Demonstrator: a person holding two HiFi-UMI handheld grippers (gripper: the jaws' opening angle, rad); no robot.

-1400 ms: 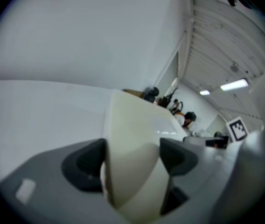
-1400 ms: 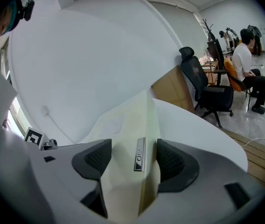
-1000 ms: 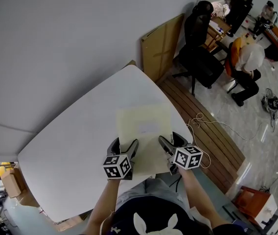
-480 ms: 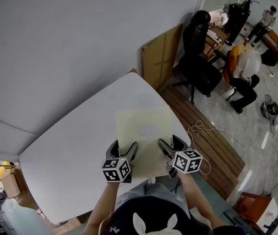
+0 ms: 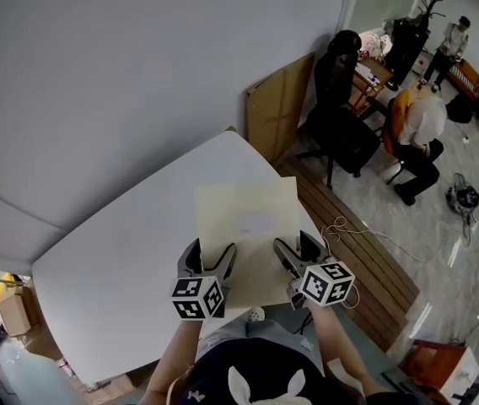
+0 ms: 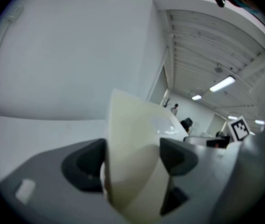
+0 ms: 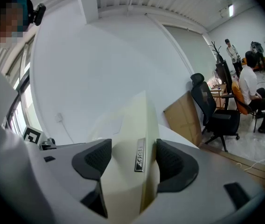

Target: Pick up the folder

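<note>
White counter [image 5: 113, 256] sits beside the plain wall [image 5: 138, 74]. Past its far corner, a cardboard sheet [image 5: 280, 104] leans on that wall. Next, a black office chair [image 5: 341, 112], and beyond it a seated person [image 5: 417, 125] bends forward. White cable [image 5: 366, 224] loops over wooden slats [image 5: 374, 268].

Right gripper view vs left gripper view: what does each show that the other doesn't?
Right only: a metal tab on the folder edge, leaning cardboard, a seated person. Left only: the folder's broad face bowed into a curve. Both: the cream folder clamped in tongs, by the right gripper in one and the left gripper in the other, plus the white wall and the opposite gripper's marker cube.
</note>
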